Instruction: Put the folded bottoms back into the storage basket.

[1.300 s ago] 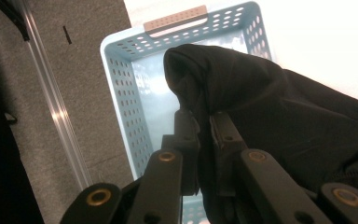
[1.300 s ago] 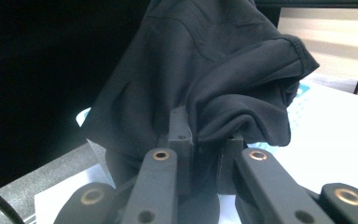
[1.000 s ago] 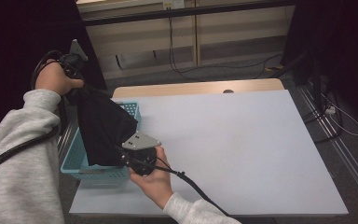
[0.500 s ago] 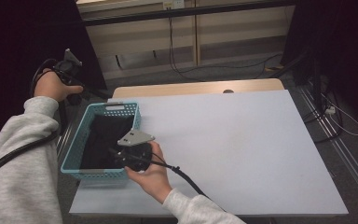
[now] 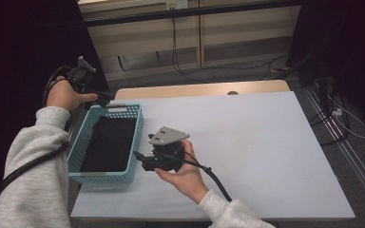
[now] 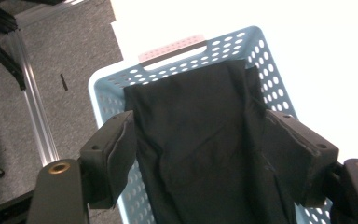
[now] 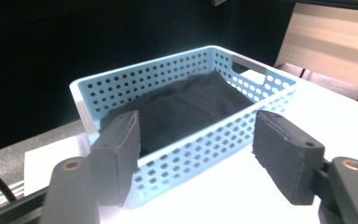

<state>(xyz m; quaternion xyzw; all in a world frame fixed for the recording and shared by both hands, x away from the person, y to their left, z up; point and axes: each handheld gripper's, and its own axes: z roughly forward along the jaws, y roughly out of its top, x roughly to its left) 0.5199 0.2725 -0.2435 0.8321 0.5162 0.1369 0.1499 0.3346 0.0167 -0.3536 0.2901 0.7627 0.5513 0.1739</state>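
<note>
Two grippers were in the person's hands, and both had let go of the cloth. The black cloth [image 5: 109, 143] lay flat inside the blue basket [image 5: 135, 128], which sat at the left side of the white table [image 5: 266, 156].

From above, the left gripper [image 5: 105, 98] was held up beyond the far end of the basket, just past the table's far left corner. A grey sleeve [image 5: 33, 166] covered that arm. In the left gripper view, the left gripper [image 6: 200, 154] looked down into the basket [image 6: 268, 60]. Its two black jaws stood wide apart, one on each side of the cloth [image 6: 200, 140]. Those jaws had just been opening. Nothing was between the pads, and they did not press on anything. The cloth lay lower down, with soft folds in it.

From above, the right gripper [image 5: 137, 156] was low over the table, just beside the right wall of the basket near its front corner. In the right gripper view, the right gripper [image 7: 196, 154] pointed at the side of the basket [image 7: 214, 135]. Its jaws were also wide apart and had just been opening. They held nothing. The basket wall showed between them, but I could not tell if a pad touched it. The cloth [image 7: 191, 107] showed dark over the wall, piled a little higher at the far end.
</note>
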